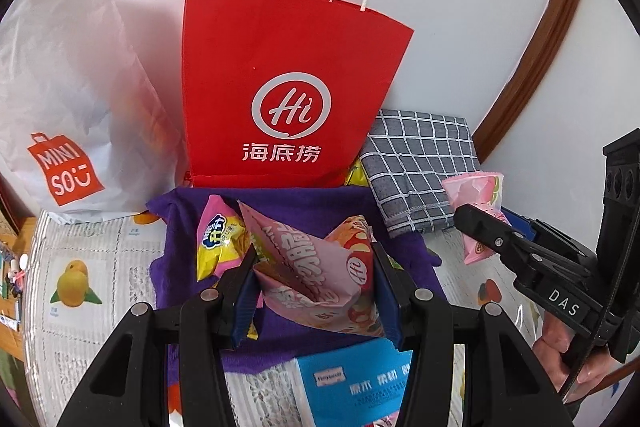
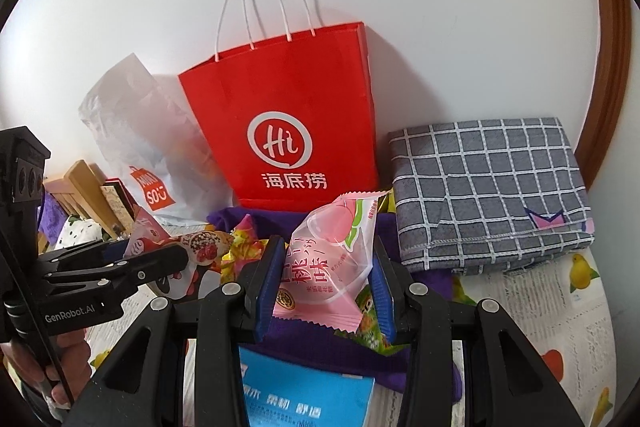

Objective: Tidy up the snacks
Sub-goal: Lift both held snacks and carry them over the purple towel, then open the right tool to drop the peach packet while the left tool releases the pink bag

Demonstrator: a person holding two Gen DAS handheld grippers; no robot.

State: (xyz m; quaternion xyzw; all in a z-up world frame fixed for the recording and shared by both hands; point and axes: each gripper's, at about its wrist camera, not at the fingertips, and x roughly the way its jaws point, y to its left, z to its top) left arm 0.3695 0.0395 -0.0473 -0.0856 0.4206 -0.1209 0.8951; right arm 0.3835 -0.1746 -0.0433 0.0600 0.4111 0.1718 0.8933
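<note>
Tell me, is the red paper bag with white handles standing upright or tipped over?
Upright: the red paper bag stands on its base against the wall, handles pointing up.

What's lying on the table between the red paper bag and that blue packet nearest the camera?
A purple cloth covers that stretch, between the red paper bag and the blue packet, with a yellow snack bag on it. The left wrist view shows it best.

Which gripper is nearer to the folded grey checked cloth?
Right. The right gripper, shut on a pink peach snack packet, sits just beside the grey checked cloth. The left gripper, holding a pink Hi snack bag, is farther off, over the purple cloth.
</note>
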